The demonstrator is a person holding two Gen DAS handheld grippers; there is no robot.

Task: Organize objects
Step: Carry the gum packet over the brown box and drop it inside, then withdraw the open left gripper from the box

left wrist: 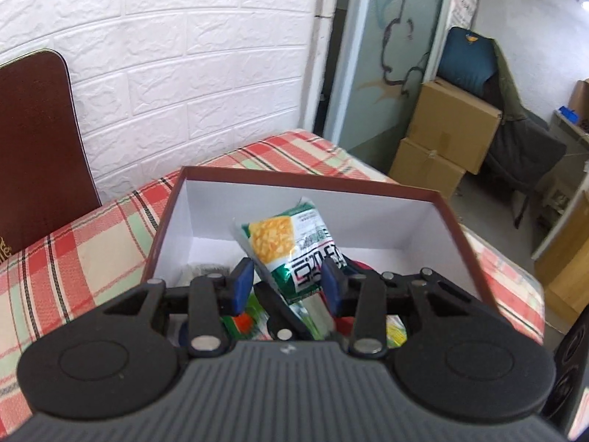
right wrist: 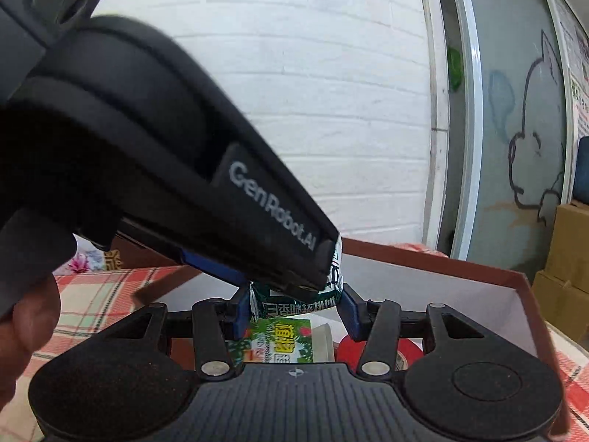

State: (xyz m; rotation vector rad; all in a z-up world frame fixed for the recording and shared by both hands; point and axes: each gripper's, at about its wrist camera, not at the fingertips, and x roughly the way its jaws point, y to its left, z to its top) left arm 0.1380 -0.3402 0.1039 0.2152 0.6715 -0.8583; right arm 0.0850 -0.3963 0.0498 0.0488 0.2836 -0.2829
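Seemingly mid-placement: left gripper [left wrist: 289, 285], jaws part-open, loosely bracketed green-yellow foil snack packet [left wrist: 291, 246] over brown-rimmed white cardboard box [left wrist: 456, 221]; right gripper [right wrist: 294, 311] jaws likewise; next, withdraw.

A lived-in room of a home is suggested, half used for storage. A checked tablecloth [left wrist: 92, 243] is spread beneath a white brick-pattern wall [left wrist: 184, 73]. Cardboard boxes [left wrist: 447, 136] are stacked by a door painted with a cartoon [left wrist: 397, 37], and a jacket is draped over a chair [left wrist: 515, 140].
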